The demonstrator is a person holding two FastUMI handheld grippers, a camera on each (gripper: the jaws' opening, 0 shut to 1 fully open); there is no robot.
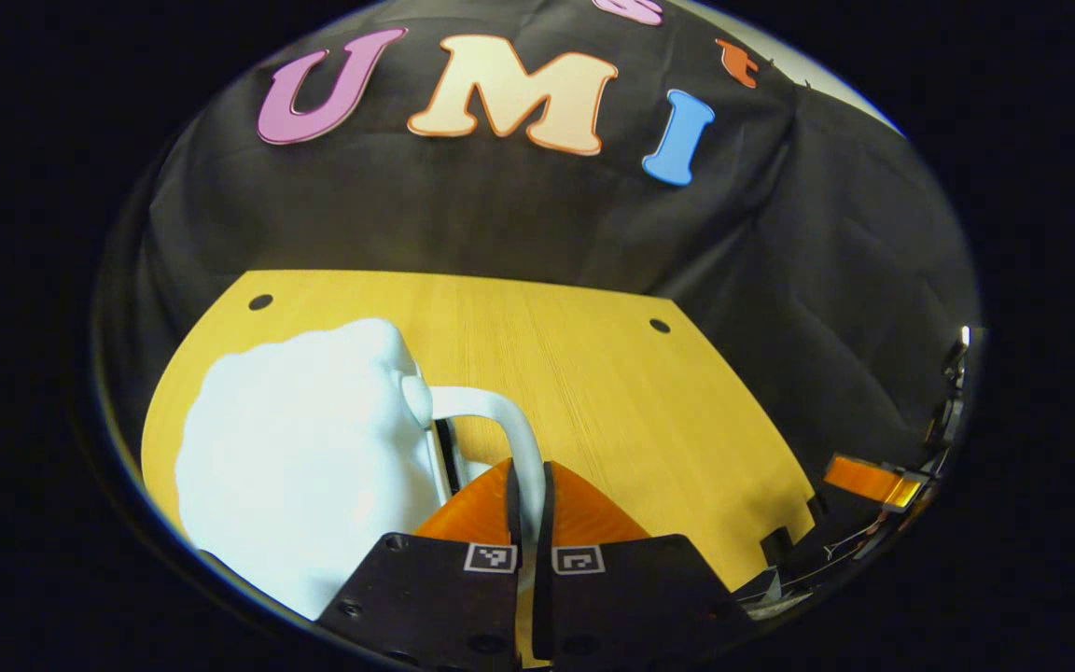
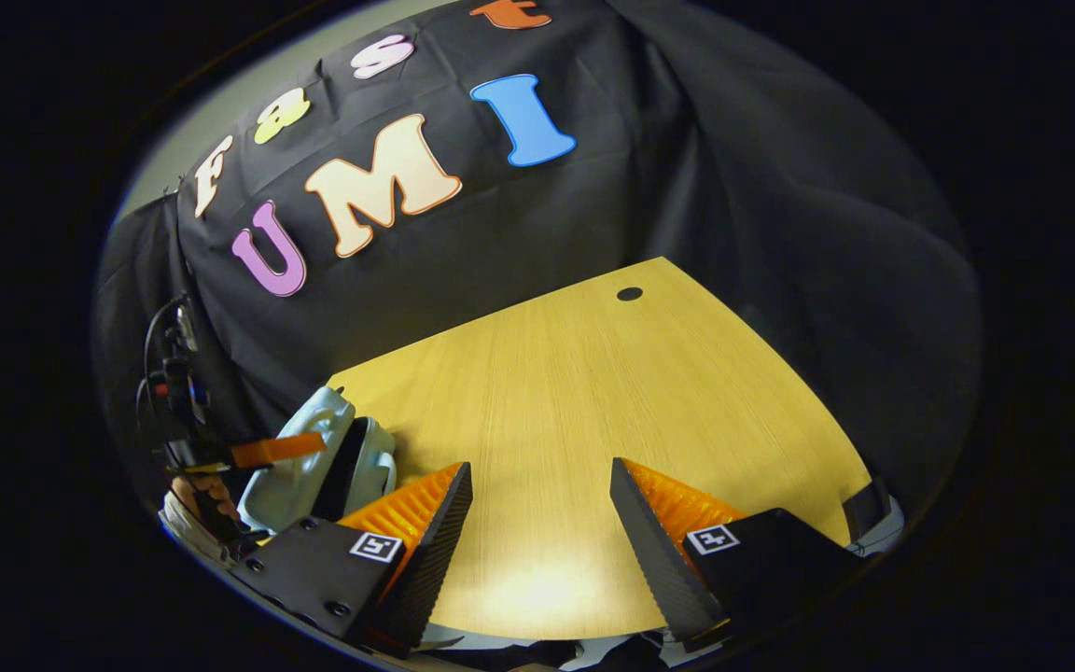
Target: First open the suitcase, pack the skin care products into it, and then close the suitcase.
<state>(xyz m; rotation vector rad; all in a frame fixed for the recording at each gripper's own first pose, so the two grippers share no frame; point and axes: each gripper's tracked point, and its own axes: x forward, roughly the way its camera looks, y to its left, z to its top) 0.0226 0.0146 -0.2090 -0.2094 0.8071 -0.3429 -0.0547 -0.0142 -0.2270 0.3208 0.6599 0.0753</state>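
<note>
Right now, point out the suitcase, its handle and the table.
suitcase (image 1: 304, 457): left gripper view, on its pale shell.
handle (image 1: 491, 406): left gripper view, on the curved white bar.
table (image 2: 593, 392): right gripper view, on bare wooden top.

Left gripper (image 1: 530, 490) clamps the white handle (image 1: 500, 420) of a pale suitcase (image 1: 304, 467) on a yellow wooden counter (image 1: 612, 392), fingers pressed to it from both sides.

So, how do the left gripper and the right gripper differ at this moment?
The left gripper is shut on the white handle of the pale suitcase; the right gripper is open and holds nothing. The left gripper is at the suitcase, while the right gripper is over bare wooden table. Both point toward the booth's black wall.
</note>
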